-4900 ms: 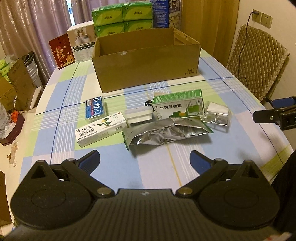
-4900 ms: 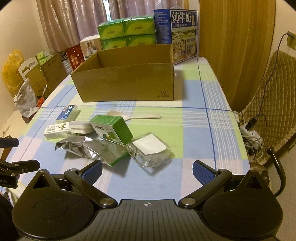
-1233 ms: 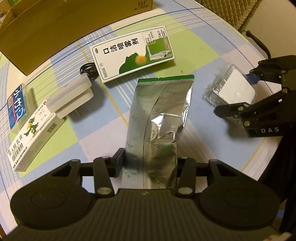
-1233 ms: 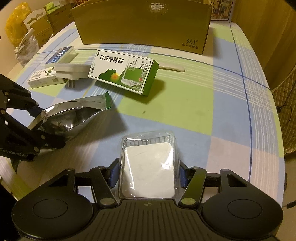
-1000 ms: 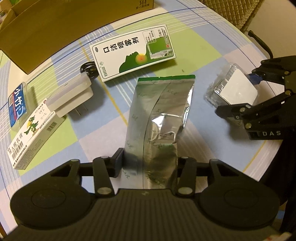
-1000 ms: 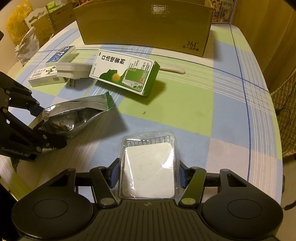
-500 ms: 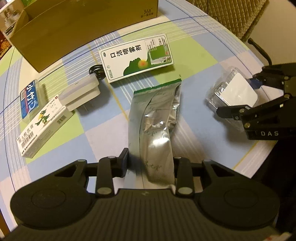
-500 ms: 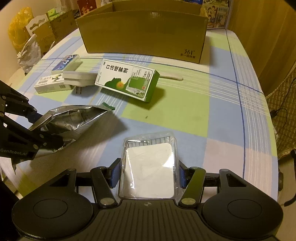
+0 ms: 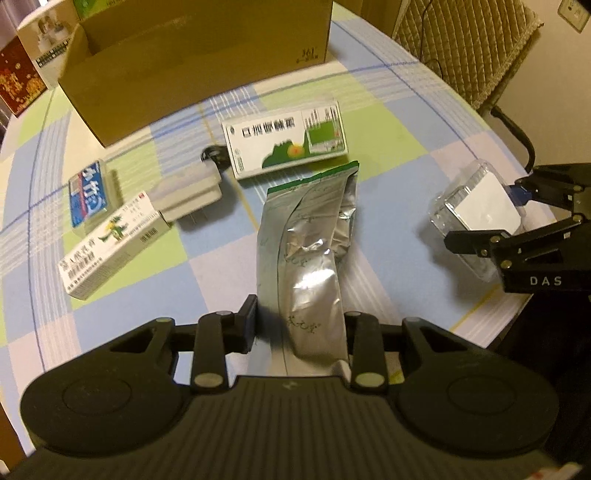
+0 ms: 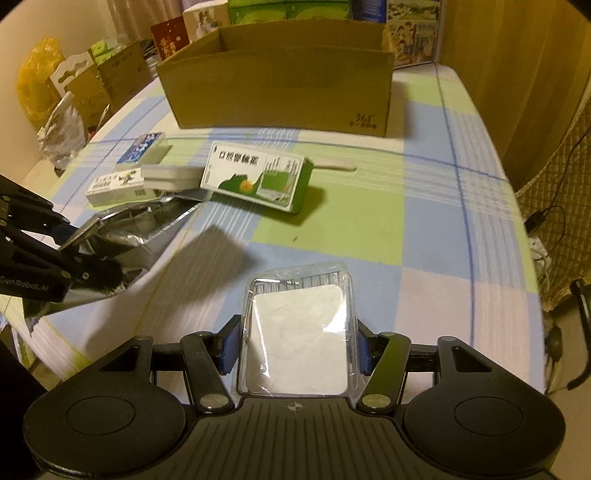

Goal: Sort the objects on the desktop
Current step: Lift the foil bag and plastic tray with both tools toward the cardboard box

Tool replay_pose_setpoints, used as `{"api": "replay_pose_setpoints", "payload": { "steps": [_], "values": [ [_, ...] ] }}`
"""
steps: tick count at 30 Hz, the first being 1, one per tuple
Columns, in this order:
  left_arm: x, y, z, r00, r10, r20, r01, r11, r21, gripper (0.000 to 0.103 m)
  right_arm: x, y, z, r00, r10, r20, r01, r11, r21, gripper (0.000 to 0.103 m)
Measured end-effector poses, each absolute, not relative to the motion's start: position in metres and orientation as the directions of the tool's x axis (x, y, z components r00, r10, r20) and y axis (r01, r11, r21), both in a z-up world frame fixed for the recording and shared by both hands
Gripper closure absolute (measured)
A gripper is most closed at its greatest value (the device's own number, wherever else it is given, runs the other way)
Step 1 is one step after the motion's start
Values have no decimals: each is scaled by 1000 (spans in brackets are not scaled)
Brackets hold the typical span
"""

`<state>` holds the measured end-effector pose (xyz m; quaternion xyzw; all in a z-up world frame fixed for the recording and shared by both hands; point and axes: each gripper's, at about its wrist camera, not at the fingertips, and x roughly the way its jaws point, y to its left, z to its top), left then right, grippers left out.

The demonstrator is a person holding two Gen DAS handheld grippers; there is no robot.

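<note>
My left gripper (image 9: 301, 326) is shut on a crumpled silver foil pouch (image 9: 308, 251) and holds it above the checked tablecloth (image 9: 388, 136); the pouch also shows in the right wrist view (image 10: 122, 236). My right gripper (image 10: 295, 341) is shut on a clear plastic case with a white card inside (image 10: 301, 332), lifted off the table; the case also shows in the left wrist view (image 9: 476, 206). An open cardboard box (image 10: 280, 88) stands at the back. A green-and-white box (image 10: 255, 177), a white charger (image 9: 188, 192), a blue pack (image 9: 88, 192) and a white medicine box (image 9: 110, 243) lie before it.
A white spoon (image 10: 332, 166) lies behind the green-and-white box. Tissue packs and cartons (image 10: 288, 9) stand behind the cardboard box. A padded chair (image 9: 465, 48) is at the table's right side. Boxes and bags (image 10: 66, 92) crowd the floor on the left.
Both grippers closed on their objects since the earliest frames. Over the last second both have lifted and drawn back, raising the pouch and the case off the table.
</note>
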<state>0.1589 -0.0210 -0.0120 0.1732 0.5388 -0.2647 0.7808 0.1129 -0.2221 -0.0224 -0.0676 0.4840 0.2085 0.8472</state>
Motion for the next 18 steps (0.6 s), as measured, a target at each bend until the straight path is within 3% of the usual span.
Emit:
{"api": "replay_pose_setpoints", "payload": {
  "steps": [18],
  "values": [
    [197, -15, 77, 394, -270, -878, 546, 838, -13, 74, 145, -201, 68, 547, 326, -771, -460, 887, 49, 47]
  ]
}}
